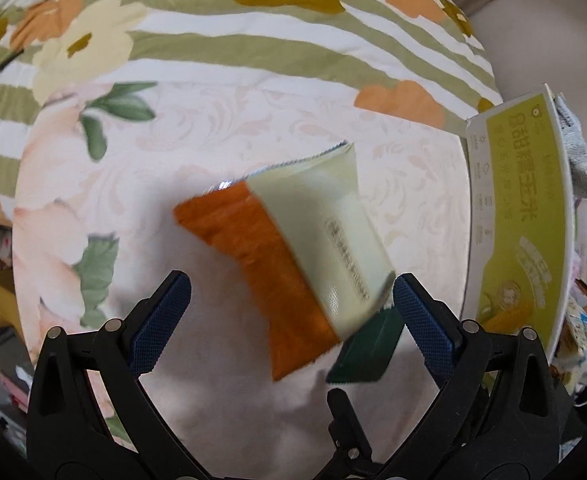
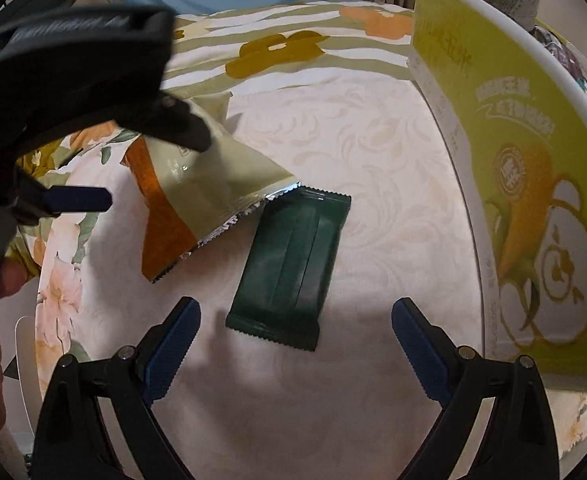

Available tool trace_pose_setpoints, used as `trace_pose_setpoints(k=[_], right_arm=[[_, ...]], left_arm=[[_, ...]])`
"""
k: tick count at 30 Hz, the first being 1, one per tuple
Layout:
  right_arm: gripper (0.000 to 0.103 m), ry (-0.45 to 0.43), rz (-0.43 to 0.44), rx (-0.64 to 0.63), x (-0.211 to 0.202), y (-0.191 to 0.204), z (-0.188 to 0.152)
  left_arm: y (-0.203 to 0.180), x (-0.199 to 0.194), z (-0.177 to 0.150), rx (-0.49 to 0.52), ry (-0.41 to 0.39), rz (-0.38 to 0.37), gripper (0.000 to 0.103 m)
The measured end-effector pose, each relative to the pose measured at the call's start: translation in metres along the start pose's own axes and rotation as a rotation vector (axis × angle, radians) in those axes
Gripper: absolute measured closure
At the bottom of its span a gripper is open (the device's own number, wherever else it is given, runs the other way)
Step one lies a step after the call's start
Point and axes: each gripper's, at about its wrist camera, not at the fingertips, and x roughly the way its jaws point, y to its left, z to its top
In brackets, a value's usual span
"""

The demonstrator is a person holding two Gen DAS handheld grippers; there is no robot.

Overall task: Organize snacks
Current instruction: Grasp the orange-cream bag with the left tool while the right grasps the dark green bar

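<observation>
An orange and pale-green snack packet [image 1: 289,264] lies between the wide-open fingers of my left gripper [image 1: 289,296]; the packet is blurred, and it also shows in the right wrist view [image 2: 197,196]. A dark green snack packet [image 2: 289,268] lies flat on the bedsheet, just ahead of my right gripper [image 2: 293,320], which is open and empty. The dark packet's corner shows in the left wrist view [image 1: 365,352], under the orange packet. My left gripper [image 2: 133,172] appears in the right wrist view, open around the orange packet.
A yellow-green cardboard box [image 1: 521,216] stands at the right, also seen in the right wrist view [image 2: 513,168], with a grey printed packet [image 1: 581,160] inside. A flowered, green-striped quilt [image 1: 213,40] lies behind. The pale bedsheet [image 2: 373,160] covers the surface.
</observation>
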Motion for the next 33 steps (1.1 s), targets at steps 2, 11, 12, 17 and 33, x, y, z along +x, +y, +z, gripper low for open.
trace_pose_setpoints(k=[2, 11, 12, 17, 33], right_arm=[[0.008, -0.006, -0.005, -0.007, 0.002, -0.002, 0.004], [0.008, 0.005, -0.011, -0.035, 0.012, -0.001, 0.011], [0.008, 0.008, -0.009, -0.038, 0.012, 0.0, 0.011], [0.008, 0.016, -0.004, -0.05, 0.017, 0.001, 0.015], [0.021, 0.017, -0.04, -0.05, 0.021, 0.007, 0.022]], left_arm=[[-0.003, 0.003, 0.006, -0.002, 0.002, -0.001, 0.003], [-0.017, 0.009, 0.025, -0.013, 0.003, 0.012, 0.002], [-0.018, 0.009, 0.027, -0.015, 0.003, 0.011, 0.002], [-0.013, 0.017, 0.032, -0.037, 0.025, 0.021, 0.002], [0.012, 0.019, 0.013, 0.084, 0.007, 0.085, 0.032]])
